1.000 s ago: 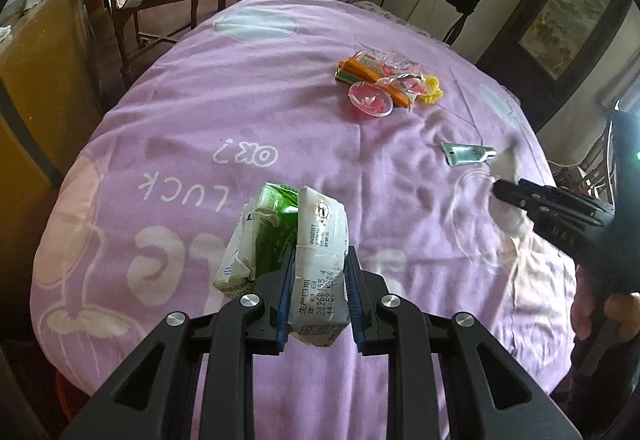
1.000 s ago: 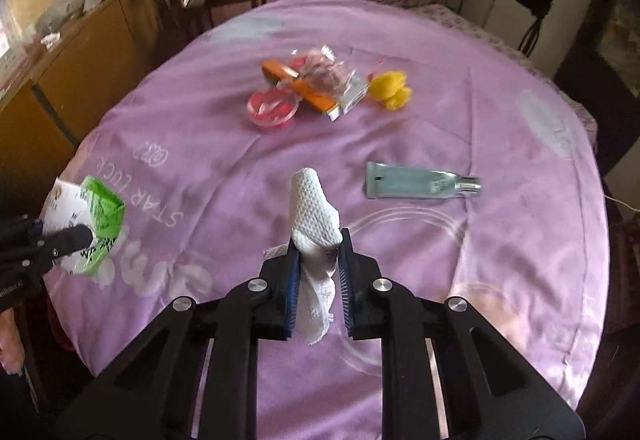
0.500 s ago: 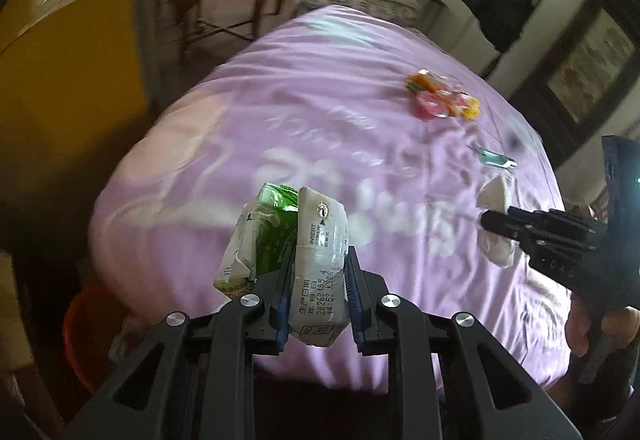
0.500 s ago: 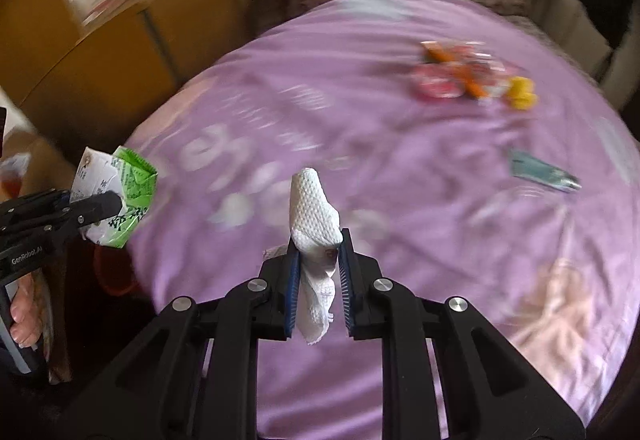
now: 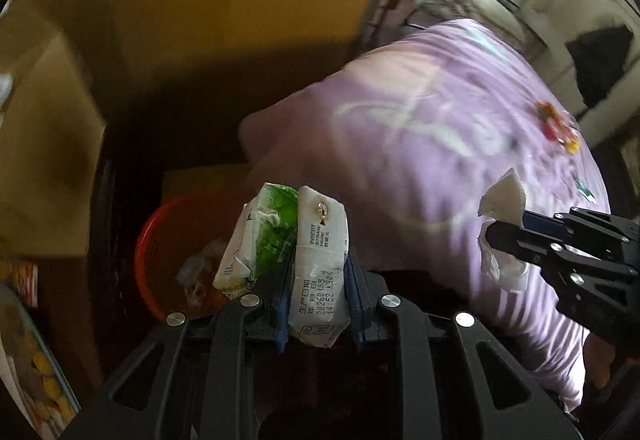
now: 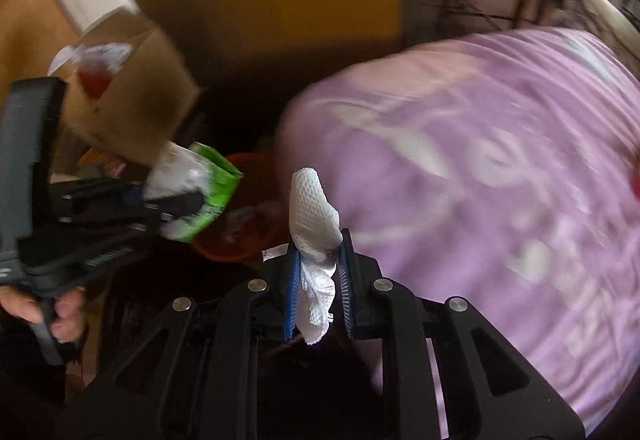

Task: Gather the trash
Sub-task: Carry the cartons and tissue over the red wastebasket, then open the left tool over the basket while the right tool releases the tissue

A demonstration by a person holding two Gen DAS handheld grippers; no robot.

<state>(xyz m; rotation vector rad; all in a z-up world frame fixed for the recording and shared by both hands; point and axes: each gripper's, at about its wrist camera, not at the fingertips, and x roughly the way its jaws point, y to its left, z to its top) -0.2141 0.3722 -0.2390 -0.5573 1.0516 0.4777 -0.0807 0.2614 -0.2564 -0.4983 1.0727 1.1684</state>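
Starting at the far left of the left wrist view, there's a red basket [image 5: 160,248] down on the floor with some crumpled scraps [image 5: 196,272] in it, just ahead of and to the left of the left hand-held gripper [image 5: 316,296]. That hand-held gripper is clamped tight on a squashed white and green drink carton [image 5: 316,260] (the printed date and "insert straw here" face the camera), and the carton sticks up and forward past the fingertips, hanging near the basket's rim. Off to its right is the bench [image 5: 420,143], covered in a purple cloth with white print, pretty blurry. A few bits of colourful litter [image 5: 556,123] sit on it well ahead, too smeared to name.

Further right comes the right hand-held gripper [image 6: 318,272], pinched on a wad of white paper towel [image 6: 314,215] that pokes up above the fingers and droops below them. From its camera the carton [image 6: 196,191] shows off to the left, with a cardboard box [image 6: 132,87] beyond it
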